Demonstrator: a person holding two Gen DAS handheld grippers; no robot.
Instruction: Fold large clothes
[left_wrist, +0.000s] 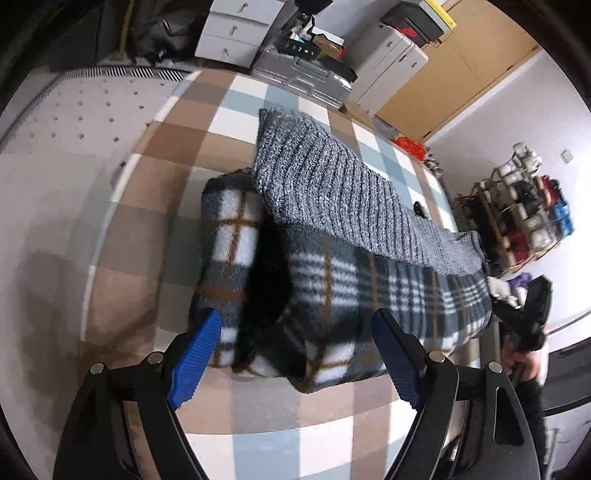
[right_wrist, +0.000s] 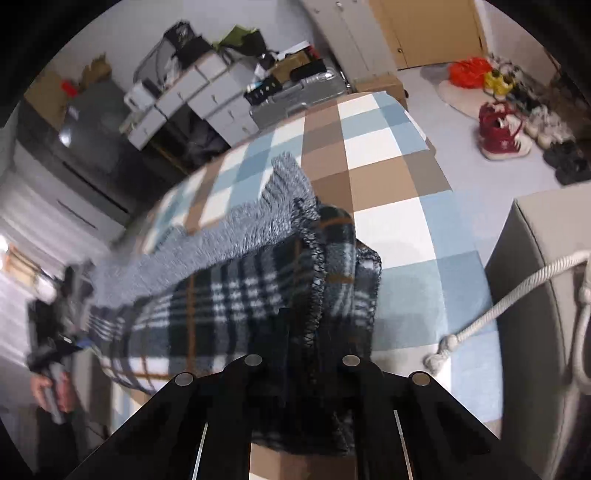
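A dark plaid fleece garment (left_wrist: 332, 295) lies folded on a checked bed cover (left_wrist: 166, 166), with a grey ribbed knit sweater (left_wrist: 325, 184) draped over it. My left gripper (left_wrist: 295, 354) is open, its blue pads (left_wrist: 195, 362) on either side of the plaid garment's near edge. In the right wrist view my right gripper (right_wrist: 303, 354) is shut on the plaid garment (right_wrist: 229, 295) and holds its stitched edge up. The grey sweater (right_wrist: 221, 236) lies over the lifted fold. The right gripper also shows in the left wrist view (left_wrist: 528, 317).
A silver suitcase (left_wrist: 303, 77) and white drawers (left_wrist: 236, 33) stand beyond the bed. A shoe rack (left_wrist: 521, 210) is at the right. In the right wrist view a grey box (right_wrist: 546, 295) with a white rope (right_wrist: 498, 306) stands at the right, shoes (right_wrist: 502, 133) on the floor.
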